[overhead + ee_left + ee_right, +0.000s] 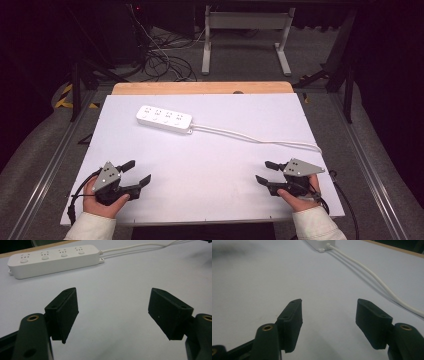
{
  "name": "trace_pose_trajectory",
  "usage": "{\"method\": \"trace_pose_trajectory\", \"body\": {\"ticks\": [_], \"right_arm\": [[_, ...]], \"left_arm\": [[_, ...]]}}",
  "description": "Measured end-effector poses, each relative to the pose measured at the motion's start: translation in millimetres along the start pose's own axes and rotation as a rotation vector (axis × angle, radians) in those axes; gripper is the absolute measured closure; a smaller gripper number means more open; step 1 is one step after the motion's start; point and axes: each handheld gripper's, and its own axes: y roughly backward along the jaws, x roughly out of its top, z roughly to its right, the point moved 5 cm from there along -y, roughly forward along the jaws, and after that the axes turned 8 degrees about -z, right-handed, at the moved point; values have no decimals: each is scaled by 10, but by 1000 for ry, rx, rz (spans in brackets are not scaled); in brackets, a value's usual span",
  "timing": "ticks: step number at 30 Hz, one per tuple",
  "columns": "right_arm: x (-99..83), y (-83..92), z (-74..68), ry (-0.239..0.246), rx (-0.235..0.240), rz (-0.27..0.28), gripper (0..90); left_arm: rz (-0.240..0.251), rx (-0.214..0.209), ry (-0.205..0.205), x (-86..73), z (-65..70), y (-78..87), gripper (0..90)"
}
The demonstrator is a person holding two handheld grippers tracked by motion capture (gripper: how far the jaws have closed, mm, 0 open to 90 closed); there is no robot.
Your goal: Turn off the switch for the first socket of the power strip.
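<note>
High view shows both grippers, left [137,173] and right [263,171], released and empty near the front edge, so either could snag the long white plastic four-socket power strip's [164,119] thin white cable [260,140], dragging it.

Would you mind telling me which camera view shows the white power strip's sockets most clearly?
The left gripper view: the power strip lies close ahead of the open jaws, all four socket groups visible. The high view shows it whole but small. The right gripper view catches its cable-end corner and the white cable.
</note>
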Motion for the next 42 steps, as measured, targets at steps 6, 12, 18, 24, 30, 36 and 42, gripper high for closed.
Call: {"method": "trace_pose_trajectory", "body": {"ticks": [6,12,18,24,30,36,42], "right_arm": [[-12,-12,7,-5,7,-7,403],[-17,-16,9,-7,11,-10,415],[-12,-15,-1,0,10,-11,417],[-10,-19,-12,13,18,-14,418],[-7,-18,-20,20,16,-17,415],[2,-27,-39,22,19,-17,415],[0,-25,-33,22,18,-18,413]], "left_arm": [[7,4,3,21,-9,2,244],[21,12,-7,61,-9,13,245],[12,10,-12,73,-5,31,264],[-11,20,-44,98,8,46,275],[-15,2,-52,151,9,76,275],[-25,-41,7,241,25,109,339],[-22,-59,2,346,11,96,369]]}}
